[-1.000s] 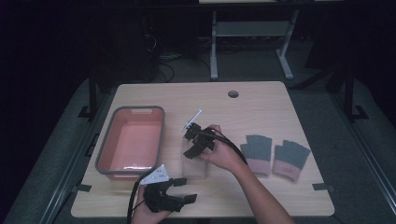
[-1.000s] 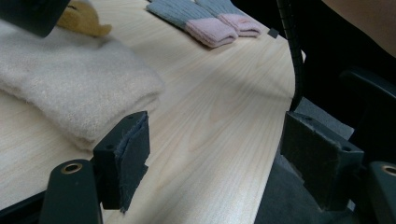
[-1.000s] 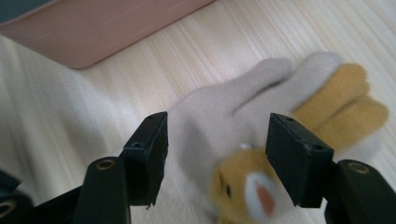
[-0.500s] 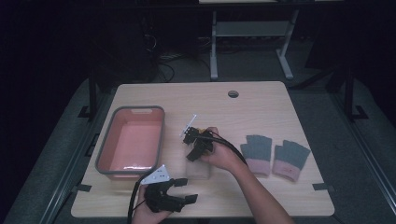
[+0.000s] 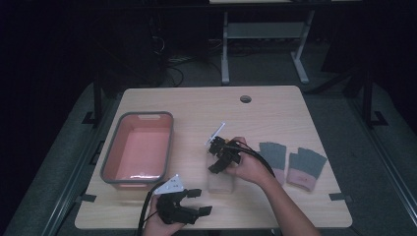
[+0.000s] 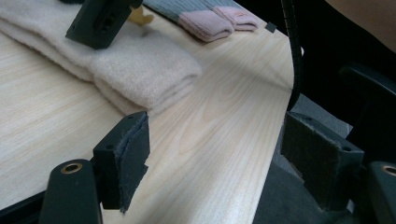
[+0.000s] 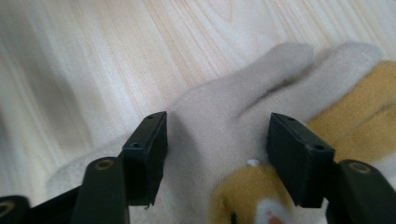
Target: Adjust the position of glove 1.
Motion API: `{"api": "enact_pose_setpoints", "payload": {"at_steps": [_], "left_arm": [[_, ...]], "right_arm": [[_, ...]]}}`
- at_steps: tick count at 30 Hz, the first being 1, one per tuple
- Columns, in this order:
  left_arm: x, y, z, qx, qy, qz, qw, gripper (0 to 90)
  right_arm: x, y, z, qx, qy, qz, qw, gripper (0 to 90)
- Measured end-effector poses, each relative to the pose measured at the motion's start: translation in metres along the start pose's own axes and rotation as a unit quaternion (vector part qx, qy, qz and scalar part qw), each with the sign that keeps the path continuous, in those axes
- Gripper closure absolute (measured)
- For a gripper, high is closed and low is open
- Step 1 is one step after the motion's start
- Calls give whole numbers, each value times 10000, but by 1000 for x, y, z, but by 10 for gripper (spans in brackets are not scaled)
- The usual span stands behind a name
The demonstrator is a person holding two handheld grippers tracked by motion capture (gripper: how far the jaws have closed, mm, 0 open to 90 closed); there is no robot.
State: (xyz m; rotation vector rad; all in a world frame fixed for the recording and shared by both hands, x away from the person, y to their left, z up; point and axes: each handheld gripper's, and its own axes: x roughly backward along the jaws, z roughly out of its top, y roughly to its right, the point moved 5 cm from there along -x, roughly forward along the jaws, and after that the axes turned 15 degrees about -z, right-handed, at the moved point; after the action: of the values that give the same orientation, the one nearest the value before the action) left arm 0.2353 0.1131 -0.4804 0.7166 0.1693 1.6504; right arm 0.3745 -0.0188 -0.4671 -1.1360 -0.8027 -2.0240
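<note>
Cream socks (image 5: 221, 180) are lying folded on the bench (image 5: 275, 108), near its front edge, beside the pink tub (image 5: 138, 150). Right claw (image 5: 217, 158) is hovering just over them, jaws wide and just opening, nothing gripped. Left claw (image 5: 196, 201) is resting near the front edge, jaws wide and empty.

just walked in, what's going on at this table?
A person is working the table with tongs in each hand. The right tongs are over a cream sock with orange patches lying mid-table; their jaws have just been opening and now straddle the fabric without pinching it. The left tongs wait open near the front edge with nothing between the jaws. A pink tub sits to the left, and a grey-and-pink pair of socks lies to the right.
</note>
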Motion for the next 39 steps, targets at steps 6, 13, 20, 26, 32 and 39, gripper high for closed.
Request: {"api": "enact_pose_setpoints", "payload": {"at_steps": [6, 13, 20, 26, 32, 39], "left_arm": [[-2, 1, 6, 28, 78, 4, 10000, 244], [0, -3, 20, 214, 185, 117, 9995, 245], [-8, -20, 39, 762, 286, 290, 9963, 247], [-14, -37, 53, 1147, 304, 477, 9918, 246], [-23, -51, 56, 1631, 288, 569, 9846, 247], [-25, -57, 50, 2010, 275, 560, 9776, 247]], "right_arm": [[21, 2, -8, -392, 372, 85, 9985, 345], [44, 7, -35, -1385, 686, 235, 9877, 341], [46, 9, -53, -1767, 760, 232, 9811, 341], [50, 11, -67, -2304, 855, 409, 9685, 342], [47, 11, -78, -2628, 906, 525, 9591, 340], [37, 17, -85, -3047, 933, 692, 9453, 348]]}}
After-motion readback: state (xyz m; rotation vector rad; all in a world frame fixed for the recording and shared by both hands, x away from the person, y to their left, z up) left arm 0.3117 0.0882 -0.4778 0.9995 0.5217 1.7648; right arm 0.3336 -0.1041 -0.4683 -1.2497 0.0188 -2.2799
